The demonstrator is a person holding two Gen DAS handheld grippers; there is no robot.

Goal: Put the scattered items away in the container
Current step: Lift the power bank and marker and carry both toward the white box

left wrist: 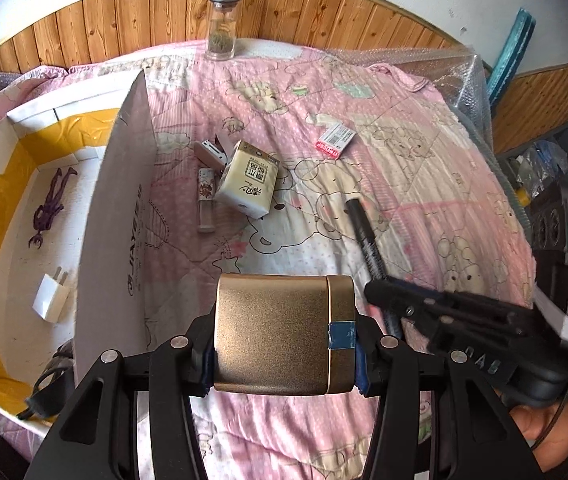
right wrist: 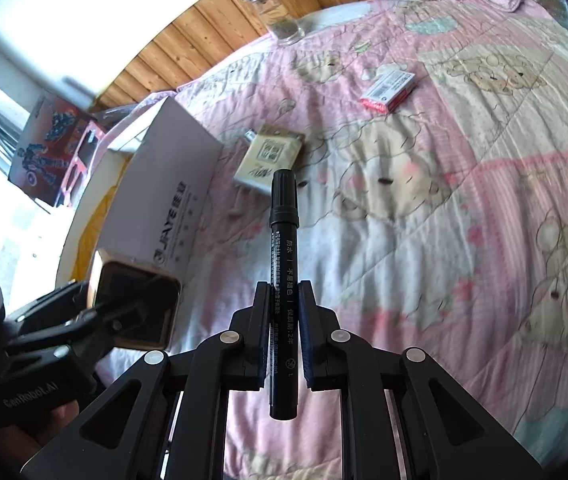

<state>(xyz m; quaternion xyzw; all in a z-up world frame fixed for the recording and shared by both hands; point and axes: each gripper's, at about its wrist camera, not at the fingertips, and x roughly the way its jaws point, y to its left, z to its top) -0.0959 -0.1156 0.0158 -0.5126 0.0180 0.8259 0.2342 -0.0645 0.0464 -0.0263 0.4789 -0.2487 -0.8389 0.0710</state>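
Black marker pen (right wrist: 284, 256) with white lettering sat clamped in my right tongs (right wrist: 284, 332), its long axis running straight ahead along the fingers, capped end pointing away from me over the bed and the butt end sticking back past the pads. My left tongs (left wrist: 284, 344) were closed on a rounded gold metal box (left wrist: 284, 332) with a strip of blue tape on its seam, held crosswise above the pink cartoon-bear quilt (left wrist: 404, 184).

To the left of both stood the white cardboard box lined with yellow plastic (left wrist: 8, 184), its raised white lid flap (left wrist: 124, 208) upright between the box and the quilt. Inside lay a white plug adapter (left wrist: 50, 298) and a small purple figure (left wrist: 50, 204).

On the quilt ahead lay a cream tissue packet (left wrist: 250, 178), resting partly over a silver nail clipper (left wrist: 214, 152), with a slim clear tube (left wrist: 206, 200) just beside it. A small red-and-white packet (left wrist: 336, 138) lay well apart to the right. At the bed's far edge a glass jar with a grey lid (left wrist: 223, 24) stood upright against wooden panelling (left wrist: 84, 28).
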